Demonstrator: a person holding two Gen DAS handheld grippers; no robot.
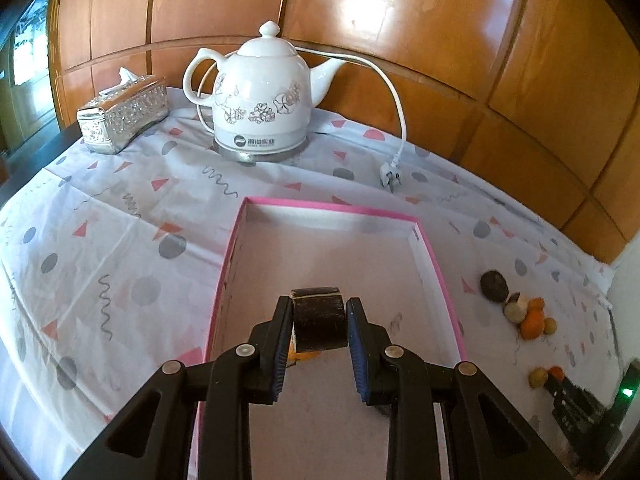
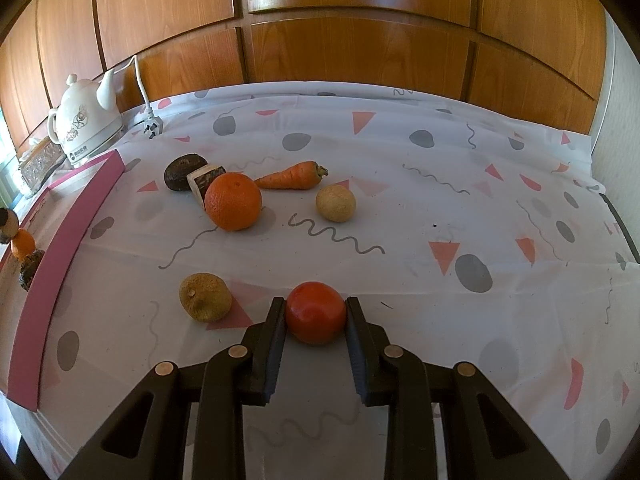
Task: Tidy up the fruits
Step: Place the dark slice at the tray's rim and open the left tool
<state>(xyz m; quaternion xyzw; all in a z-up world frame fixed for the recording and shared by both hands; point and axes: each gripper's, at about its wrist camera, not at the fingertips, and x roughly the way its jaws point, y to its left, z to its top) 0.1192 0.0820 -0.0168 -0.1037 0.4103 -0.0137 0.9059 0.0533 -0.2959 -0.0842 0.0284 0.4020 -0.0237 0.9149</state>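
Note:
My left gripper (image 1: 318, 312) is shut on a dark brown cut piece (image 1: 318, 320) with a pale rim, held over the inside of the pink-rimmed box (image 1: 332, 206). Something small and orange (image 1: 305, 356) shows just under that piece. My right gripper (image 2: 316, 310) is shut on a round red fruit (image 2: 316, 312) low at the tablecloth. Beyond it lie an orange (image 2: 233, 201), a carrot (image 2: 292, 176), a pale round fruit (image 2: 336, 203), a tan fruit (image 2: 205, 297), a dark round fruit (image 2: 180, 172) and a cut piece (image 2: 200, 184). The pink box (image 2: 60, 240) stands at the left.
A white kettle (image 1: 260, 96) with its cord and plug (image 1: 390, 176) stands at the back, with a silver tissue box (image 1: 122, 118) to its left. Wooden panels (image 2: 360, 52) close the far side. The patterned cloth (image 2: 440, 200) stretches to the right, up to a pale wall.

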